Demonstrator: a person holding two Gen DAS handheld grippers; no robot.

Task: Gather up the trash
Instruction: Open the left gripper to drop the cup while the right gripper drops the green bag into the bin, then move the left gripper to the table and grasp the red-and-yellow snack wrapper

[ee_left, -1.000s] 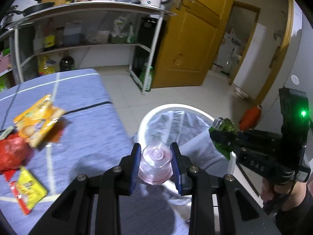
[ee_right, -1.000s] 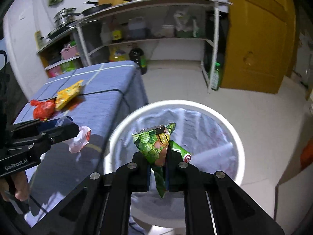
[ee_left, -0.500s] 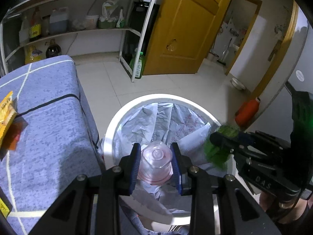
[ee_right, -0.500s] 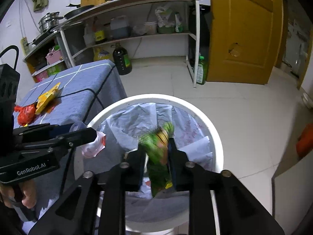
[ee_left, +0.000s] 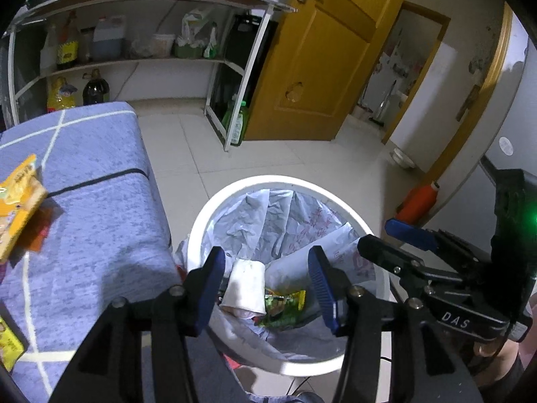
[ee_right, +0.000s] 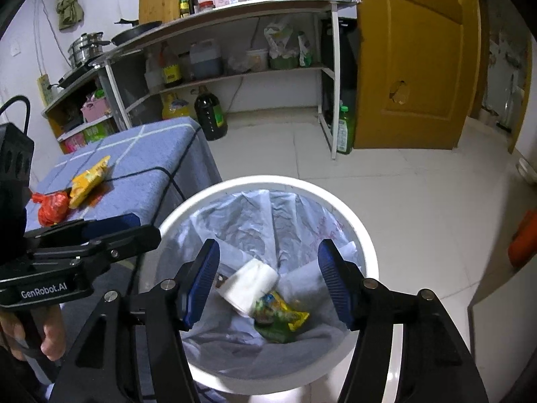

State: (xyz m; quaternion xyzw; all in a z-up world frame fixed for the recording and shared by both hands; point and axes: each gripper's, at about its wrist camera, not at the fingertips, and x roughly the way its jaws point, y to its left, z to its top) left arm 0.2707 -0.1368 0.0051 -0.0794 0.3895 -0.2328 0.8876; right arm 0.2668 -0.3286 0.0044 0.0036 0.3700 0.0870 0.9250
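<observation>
Both grippers held over white trash bin [ee_left: 201,221], lined with pale plastic bag [ee_left: 288,215]. Left gripper [ee_left: 265,277]: jaws just opened wide, nothing between pads; right gripper [ee_right: 268,277]: jaws likewise just opened wide, empty. Seen in bin bottom from both views: white crumpled cup or paper roll [ee_left: 245,285], cannot tell which, touching green snack wrapper [ee_left: 282,305] at its 4 o'clock. Left view only: right gripper's black body at 3 o'clock with green light lit, hand [ee_left: 500,352] under it, orange bottle [ee_left: 419,201] on floor beyond bin at 2 o'clock, open doorway past yellow door [ee_left: 315,67]. Right view only: left gripper's body at 9 o'clock, fingers [ee_right: 50,336] wrapped on its handle, red bag [ee_right: 52,206] on blue table [ee_right: 151,161] touching yellow packet [ee_right: 89,181], pots and pan on shelf unit [ee_right: 235,10] top at 10 o'clock. Left view shows same yellow packet cut off at 9 o'clock edge, another yellow wrapper [ee_left: 8,346] partly out of frame at 8 o'clock. Table corner just beside bin rim at its 9 o'clock. Gripper fingers block parts of bin's near rim in both views.
</observation>
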